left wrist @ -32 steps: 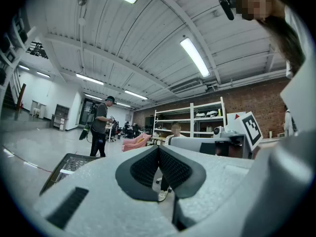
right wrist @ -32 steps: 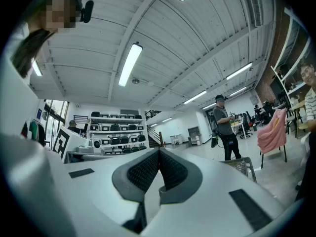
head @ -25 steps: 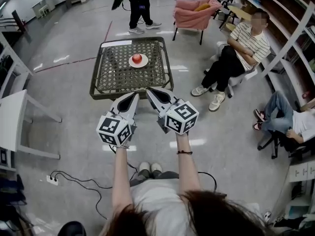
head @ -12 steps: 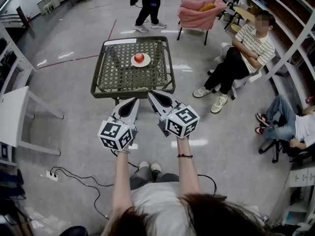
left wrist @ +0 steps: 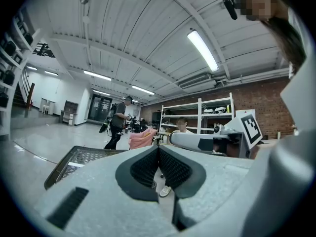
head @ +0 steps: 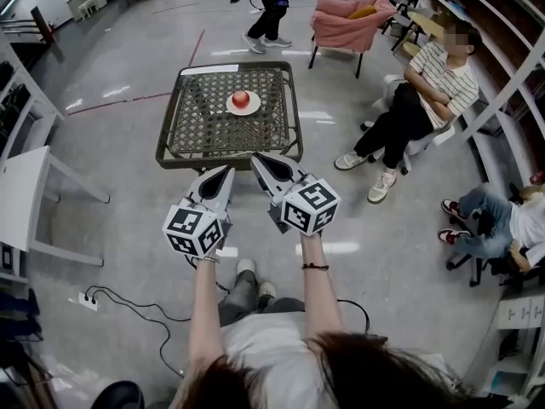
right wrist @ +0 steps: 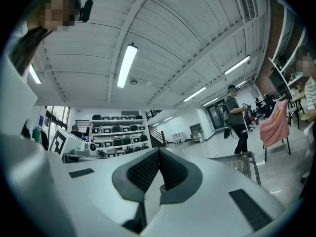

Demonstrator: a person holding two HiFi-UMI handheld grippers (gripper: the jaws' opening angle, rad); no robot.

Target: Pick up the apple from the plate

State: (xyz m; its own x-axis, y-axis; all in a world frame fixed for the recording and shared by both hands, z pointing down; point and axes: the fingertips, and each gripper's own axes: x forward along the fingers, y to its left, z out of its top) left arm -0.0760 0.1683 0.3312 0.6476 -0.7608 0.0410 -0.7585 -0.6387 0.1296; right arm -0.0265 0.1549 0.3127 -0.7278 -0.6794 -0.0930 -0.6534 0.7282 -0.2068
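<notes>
Two hand-held tools are shown raised side by side before a low table, with neither touching the fruit. At far left in the head view stands a white rectangular side table (head: 21,190). A white power strip (head: 86,299) with a black cable (head: 145,309) lies on the grey floor below it. Next comes the grey two-jaw left gripper (head: 226,171), held level on a bare forearm. In the left gripper view its ribbed black pads (left wrist: 148,166) meet at the tips, so the left gripper (left wrist: 158,147) is clenched on nothing. Ahead of both tools is the dark square wire-mesh table (head: 179,162), also seen at lower left in the left gripper view (left wrist: 74,157). On its far half lies the round white plate (head: 231,107), and the red apple (head: 241,99) sits on that plate, well apart from both tools. The grey two-jaw right gripper (head: 256,158) is just beside the left one, its tips over the table's near rim as seen from above. In the right gripper view its jaws likewise close tip to tip, so the right gripper (right wrist: 159,151) is clenched and empty. Beyond the table a standing person (head: 272,7) is on the floor. To the right are a chair draped in pink cloth (head: 345,24), a seated person in a striped shirt (head: 430,83) and, at the edge, another seated person in jeans (head: 490,224).
</notes>
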